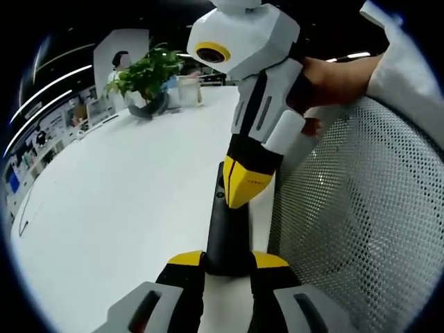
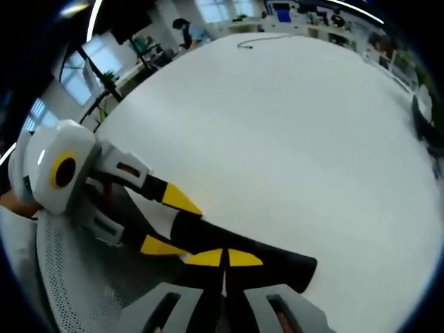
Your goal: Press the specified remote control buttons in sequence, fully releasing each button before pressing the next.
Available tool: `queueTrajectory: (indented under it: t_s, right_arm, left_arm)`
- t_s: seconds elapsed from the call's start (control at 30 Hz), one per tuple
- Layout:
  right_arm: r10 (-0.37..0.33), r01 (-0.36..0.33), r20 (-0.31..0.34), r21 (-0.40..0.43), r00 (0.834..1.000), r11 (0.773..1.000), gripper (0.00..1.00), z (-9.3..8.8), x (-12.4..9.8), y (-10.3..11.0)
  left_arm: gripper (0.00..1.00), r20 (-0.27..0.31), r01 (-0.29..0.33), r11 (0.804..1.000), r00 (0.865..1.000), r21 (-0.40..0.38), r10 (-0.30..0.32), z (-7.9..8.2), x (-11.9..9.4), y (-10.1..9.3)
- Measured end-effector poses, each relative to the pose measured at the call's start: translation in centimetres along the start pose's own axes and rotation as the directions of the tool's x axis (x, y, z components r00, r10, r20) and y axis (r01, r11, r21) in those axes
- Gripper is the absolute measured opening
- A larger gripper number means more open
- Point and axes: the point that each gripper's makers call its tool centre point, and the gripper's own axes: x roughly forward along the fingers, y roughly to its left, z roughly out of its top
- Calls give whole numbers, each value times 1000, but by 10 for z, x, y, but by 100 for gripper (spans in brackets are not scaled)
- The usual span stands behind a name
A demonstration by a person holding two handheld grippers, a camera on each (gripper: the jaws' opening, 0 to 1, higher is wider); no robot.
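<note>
- Remote control (image 1: 225, 236): long, slim, matte black bar with rounded edges, lying on the table beside the chair back; in the right gripper view it (image 2: 277, 260) runs across the lower frame.
- Table (image 1: 118, 201): broad, smooth white top, rounded edge.
- Left gripper (image 1: 227, 262): black jaws with yellow tips and grey housings, pinching the near end of the remote between them; in the right gripper view it (image 2: 170, 222) enters from the left, its yellow tips on either side of the remote.
- Right gripper (image 2: 223, 258): same build, yellow tips pressed together edge to edge over the remote; in the left gripper view it (image 1: 243, 184) angles down from above, its tip on the remote's upper face.
- Hand (image 1: 326, 80): wrapped around the right gripper's white faceted body, with a white sleeve (image 1: 409, 69) behind it.
- Chair back (image 1: 361, 208): white perforated mesh, curved.
- Potted plant (image 1: 146, 80): leafy green, in a dark bowl at the table's far end.
</note>
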Motion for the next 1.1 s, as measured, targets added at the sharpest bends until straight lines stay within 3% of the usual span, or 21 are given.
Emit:
queueTrajectory:
  t_s: [0.37, 0.7, 1.1]
  right_arm:
    - [-9, 10, -75, 17, 997, 1000, 0, 2, 2, -1]
    - [20, -19, -12, 69, 1000, 997, 0, 2, 0, -3]
    - [39, -39, -11, 11, 999, 999, 0, 4, 3, 6]
  left_arm:
    - [25, 6, -1, 1000, 1000, -2, 1, 1, 0, 1]
    - [25, 6, -1, 1000, 1000, -3, 1, 1, 0, 1]
    - [25, 8, -1, 1000, 1000, -3, 1, 1, 2, 1]
